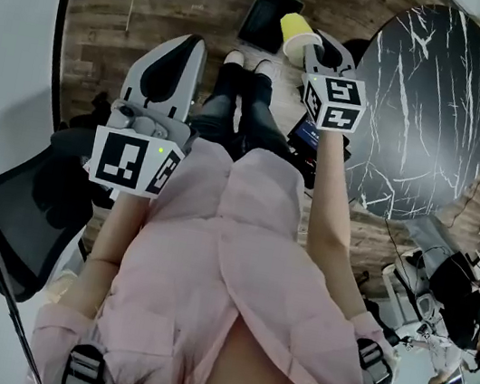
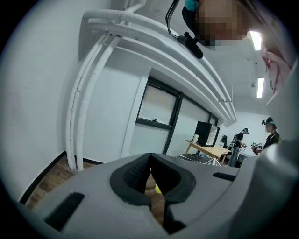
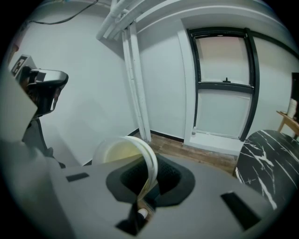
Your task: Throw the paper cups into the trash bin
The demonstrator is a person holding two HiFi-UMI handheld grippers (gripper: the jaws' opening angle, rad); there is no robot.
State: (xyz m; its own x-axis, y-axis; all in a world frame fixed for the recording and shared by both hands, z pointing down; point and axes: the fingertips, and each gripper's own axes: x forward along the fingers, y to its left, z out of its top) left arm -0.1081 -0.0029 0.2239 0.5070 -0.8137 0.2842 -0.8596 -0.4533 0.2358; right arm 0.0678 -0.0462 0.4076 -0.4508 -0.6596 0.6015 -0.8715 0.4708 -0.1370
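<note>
Right gripper view: right claw (image 3: 147, 186) pinched paper cup (image 3: 125, 153) by thin wall, cup tilted above jaws. Left claw (image 2: 150, 179) closed, empty. Risk: wall could have buckled, cup dropping short of bin (image 1: 271, 17) just beyond right claw.

On my feed the right gripper (image 3: 148, 179) has its jaws pinched together on the thin wall of a pale yellow paper cup (image 3: 122, 155), whose open mouth tilts up and to the left. Beyond it I see white vertical wall pipes (image 3: 138, 93), a black-framed window (image 3: 224, 84) and a strip of brown wooden floor (image 3: 187, 150). A black white-veined marble counter (image 3: 268, 163) sits at the right edge.
</note>
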